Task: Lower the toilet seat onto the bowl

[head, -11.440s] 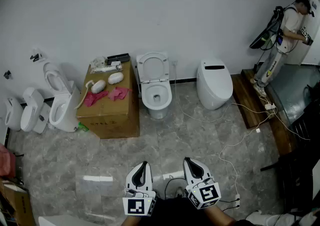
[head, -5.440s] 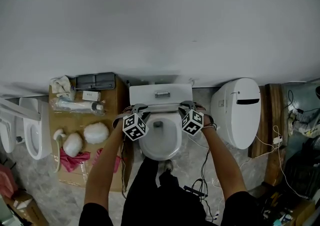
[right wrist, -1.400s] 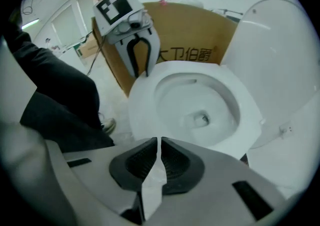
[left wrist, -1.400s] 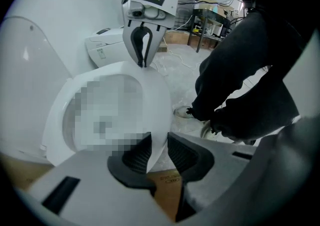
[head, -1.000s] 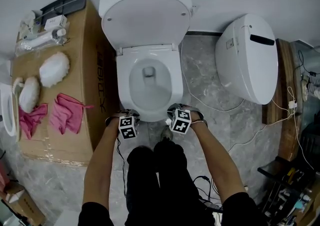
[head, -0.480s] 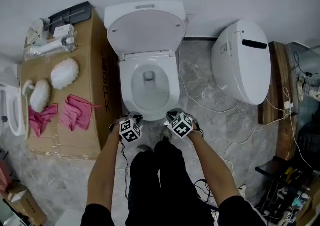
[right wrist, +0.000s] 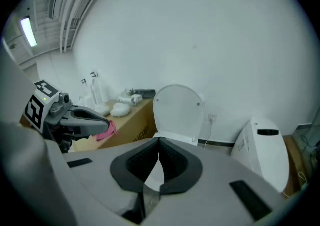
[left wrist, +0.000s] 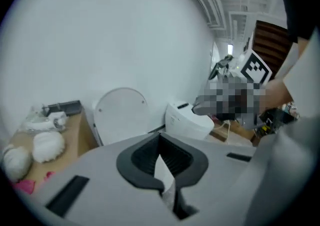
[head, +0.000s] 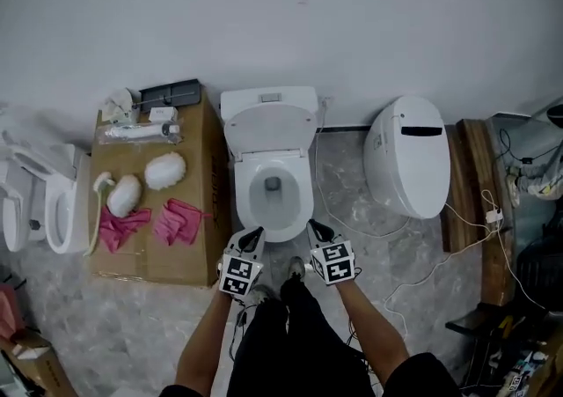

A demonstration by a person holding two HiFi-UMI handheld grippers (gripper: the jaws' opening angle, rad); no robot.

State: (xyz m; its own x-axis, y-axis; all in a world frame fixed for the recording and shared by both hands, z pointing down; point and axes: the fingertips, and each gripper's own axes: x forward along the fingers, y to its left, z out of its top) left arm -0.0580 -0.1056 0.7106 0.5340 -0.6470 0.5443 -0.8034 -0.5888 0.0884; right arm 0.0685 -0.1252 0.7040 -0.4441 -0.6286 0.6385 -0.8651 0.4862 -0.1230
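Note:
The white toilet (head: 268, 188) stands against the wall with its seat (head: 248, 194) lying flat on the bowl and its lid (head: 270, 129) upright. Both grippers hover in front of the bowl's front rim, touching nothing. My left gripper (head: 256, 232) is shut and empty, and so is my right gripper (head: 314, 227). In the left gripper view the shut jaws (left wrist: 160, 137) point past the raised lid (left wrist: 121, 115). From the right gripper view the shut jaws (right wrist: 159, 142) aim toward the lid (right wrist: 178, 109), and the left gripper (right wrist: 70, 115) shows at the left.
A cardboard box (head: 149, 250) left of the toilet carries pink cloths (head: 180, 219) and white brushes (head: 164, 170). A closed white toilet (head: 407, 166) stands at the right, with cables (head: 422, 272) across the floor and a wooden plank (head: 459, 188). More toilet parts (head: 44, 202) lie far left.
Both grippers have drawn back from the bowl's front rim toward the person. The view has pulled away from the toilet. The seat stays flat on the bowl.

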